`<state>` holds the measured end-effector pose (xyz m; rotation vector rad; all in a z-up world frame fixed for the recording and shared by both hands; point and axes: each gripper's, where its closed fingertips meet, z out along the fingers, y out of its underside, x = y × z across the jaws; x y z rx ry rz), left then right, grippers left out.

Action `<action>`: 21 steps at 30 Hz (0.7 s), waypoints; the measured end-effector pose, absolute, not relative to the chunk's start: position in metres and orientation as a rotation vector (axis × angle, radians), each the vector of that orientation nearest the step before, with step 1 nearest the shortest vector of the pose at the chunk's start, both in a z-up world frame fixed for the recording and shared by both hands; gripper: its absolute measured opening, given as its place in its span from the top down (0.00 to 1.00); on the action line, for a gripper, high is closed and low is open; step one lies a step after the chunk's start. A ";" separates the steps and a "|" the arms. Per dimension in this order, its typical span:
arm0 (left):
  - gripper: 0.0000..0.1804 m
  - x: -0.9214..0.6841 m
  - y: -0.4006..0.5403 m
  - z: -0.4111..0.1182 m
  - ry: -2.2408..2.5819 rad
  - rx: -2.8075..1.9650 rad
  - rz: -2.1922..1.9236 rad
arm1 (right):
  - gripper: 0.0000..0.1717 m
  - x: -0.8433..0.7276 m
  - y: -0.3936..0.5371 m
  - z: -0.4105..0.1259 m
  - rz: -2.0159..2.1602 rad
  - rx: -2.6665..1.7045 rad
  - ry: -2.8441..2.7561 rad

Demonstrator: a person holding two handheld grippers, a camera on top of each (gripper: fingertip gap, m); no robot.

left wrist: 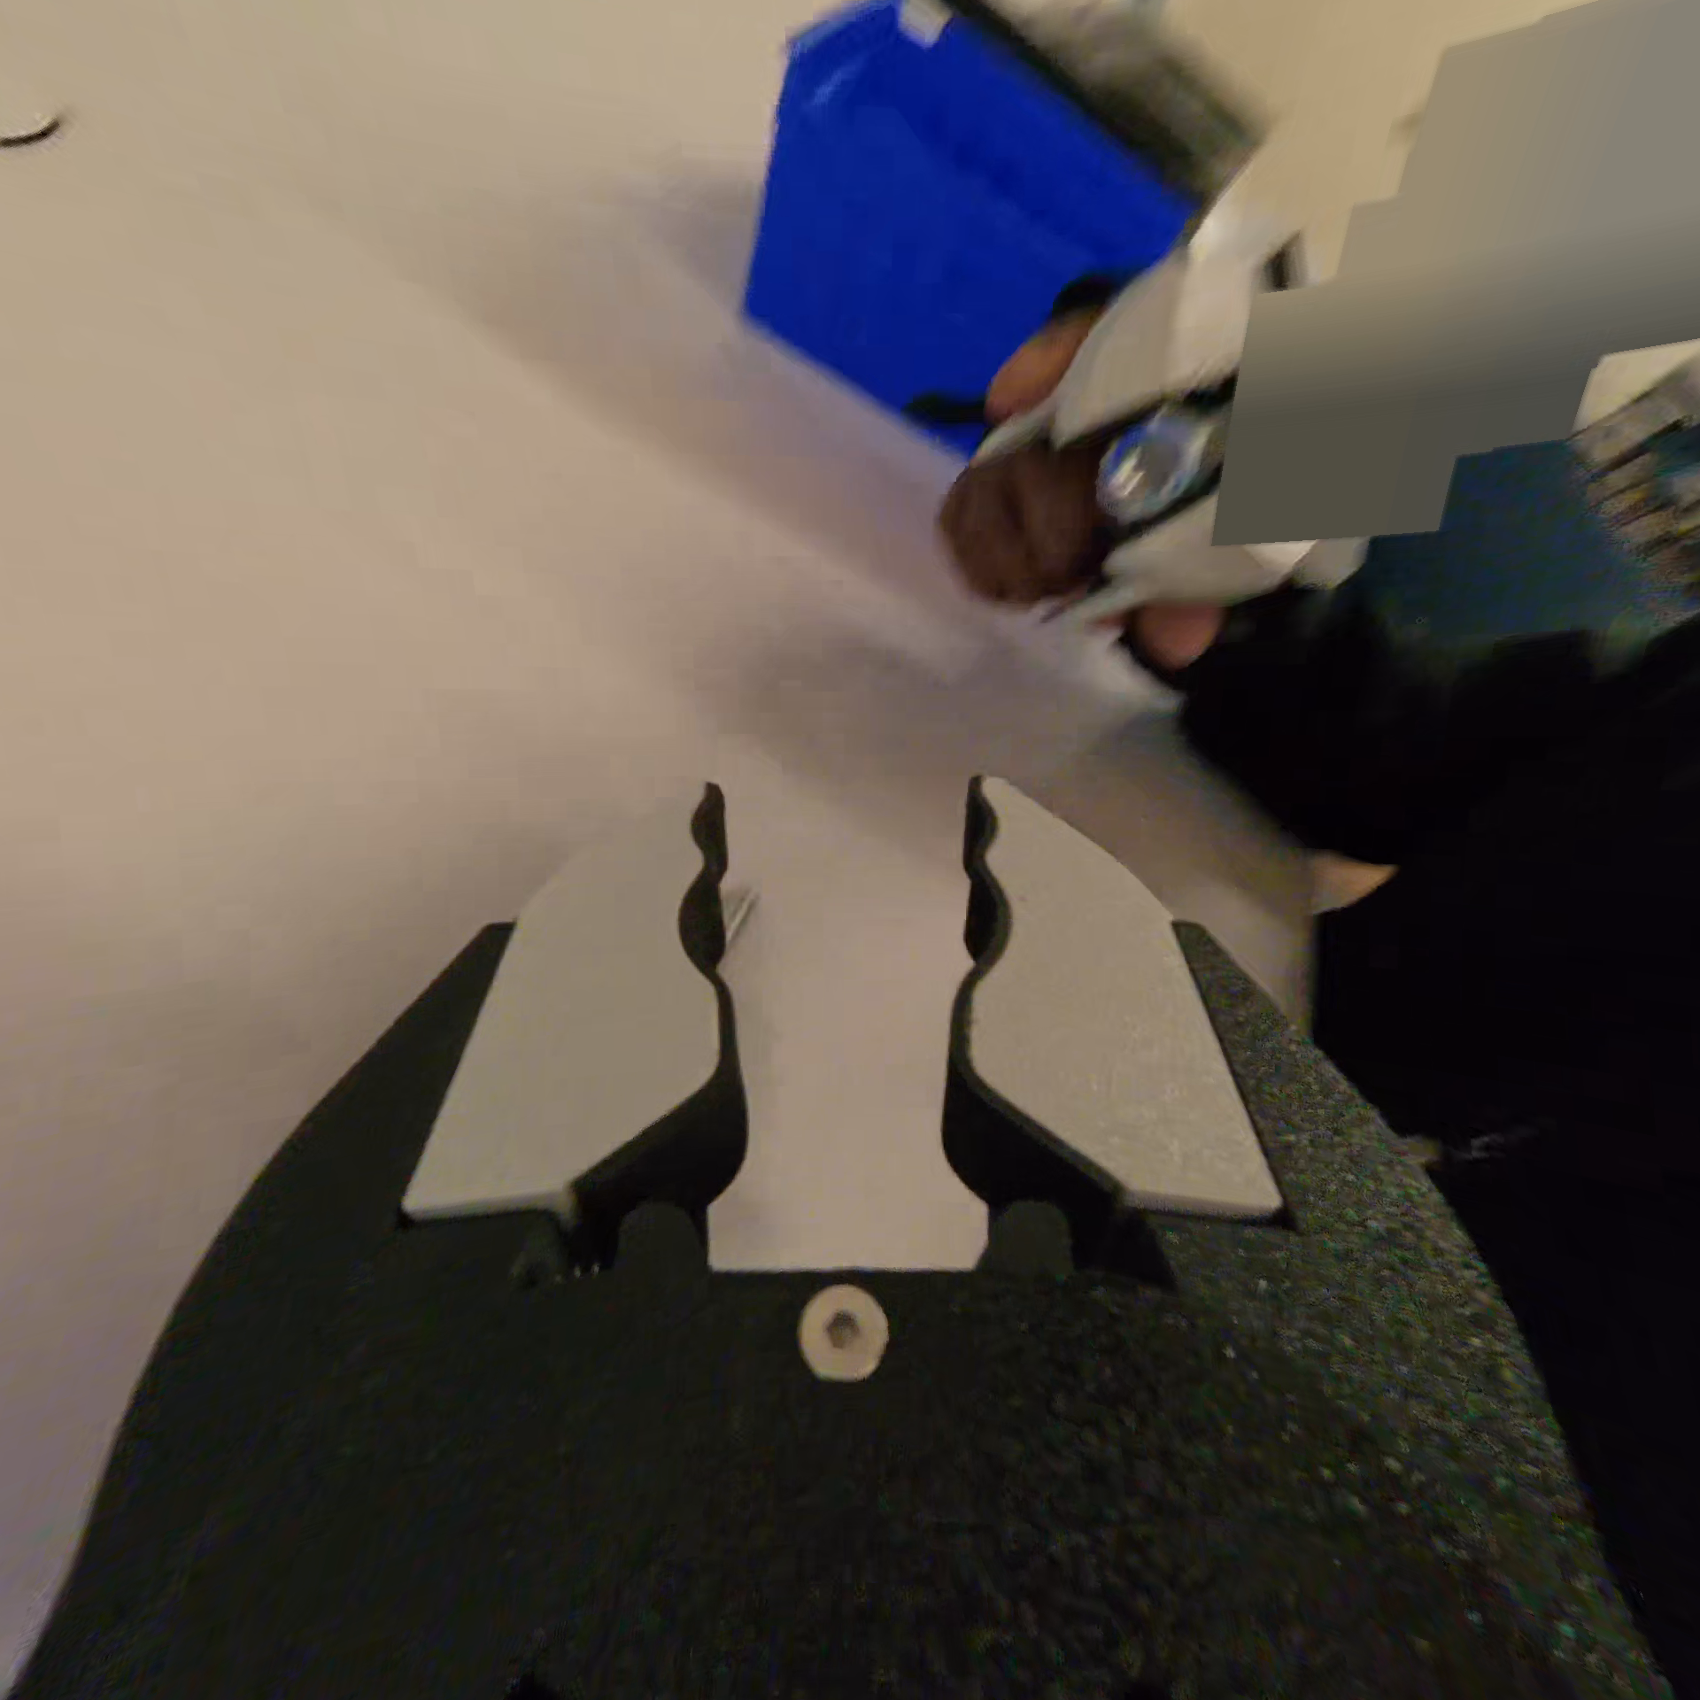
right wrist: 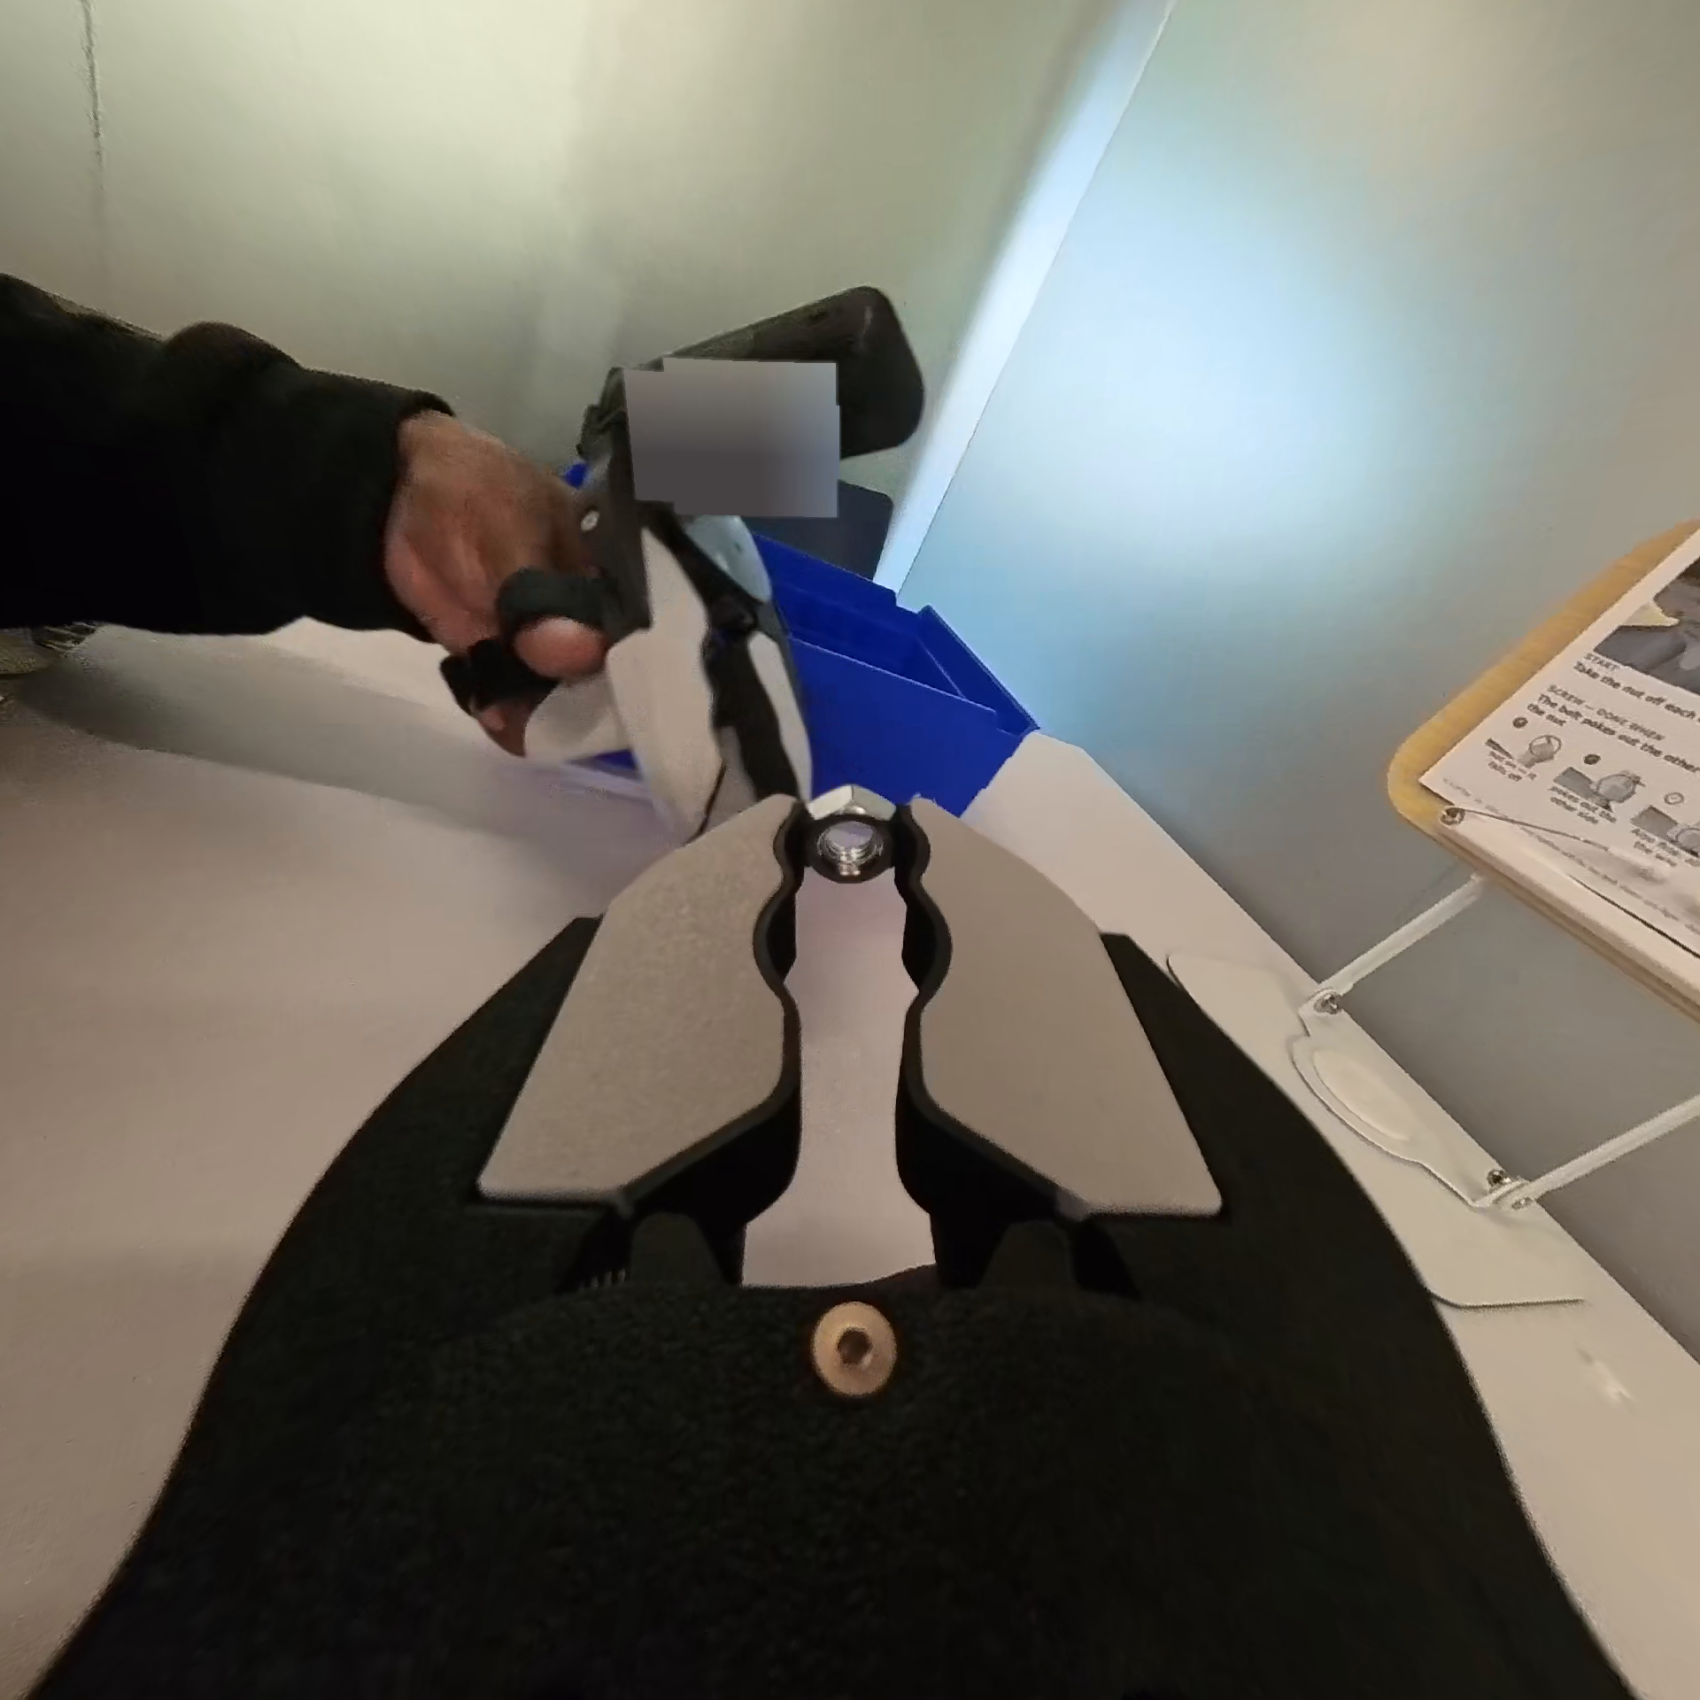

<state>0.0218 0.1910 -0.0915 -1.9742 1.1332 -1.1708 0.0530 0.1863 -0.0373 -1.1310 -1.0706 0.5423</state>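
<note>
The right gripper [right wrist: 848,828] pinches a silver hex nut [right wrist: 846,839] at its fingertips, bore facing back along the fingers. The left gripper [left wrist: 842,809], gaping and empty, hangs just beyond, left of the nut.

A blue bin [right wrist: 883,727] with inner dividers stands at the far side of the white worktop [right wrist: 230,966], against the pale wall [right wrist: 1288,414]. At the right, a printed sheet [right wrist: 1582,791] rests on a wooden board [right wrist: 1435,736], propped on a white wire stand [right wrist: 1380,975]. Behind the bin is a dark chair back [right wrist: 874,368].
</note>
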 end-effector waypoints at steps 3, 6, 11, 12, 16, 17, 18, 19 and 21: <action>0.75 0.010 0.194 -0.122 1.239 -2.046 -0.917 | 0.89 0.051 0.186 -0.040 0.544 -1.137 -1.081; 0.78 0.004 0.194 -0.145 1.319 -2.083 -0.795 | 0.89 0.048 0.186 -0.044 0.548 -1.142 -1.095; 0.81 0.001 0.199 -0.164 1.412 -2.074 -0.691 | 0.90 0.048 0.185 -0.048 0.581 -1.153 -1.106; 0.81 0.002 0.198 -0.167 1.437 -2.067 -0.690 | 0.90 0.049 0.185 -0.048 0.589 -1.155 -1.109; 0.83 0.003 0.195 -0.172 1.510 -2.040 -0.678 | 0.90 0.049 0.184 -0.051 0.618 -1.164 -1.120; 0.85 0.003 0.194 -0.173 1.523 -2.030 -0.683 | 0.90 0.049 0.184 -0.052 0.624 -1.166 -1.123; 0.89 0.004 0.193 -0.173 1.537 -2.017 -0.686 | 0.90 0.050 0.184 -0.052 0.629 -1.168 -1.124; 0.89 0.004 0.192 -0.173 1.544 -2.003 -0.694 | 0.90 0.050 0.185 -0.052 0.633 -1.170 -1.122; 0.90 0.006 0.192 -0.173 1.553 -1.991 -0.708 | 0.90 0.052 0.186 -0.053 0.640 -1.175 -1.117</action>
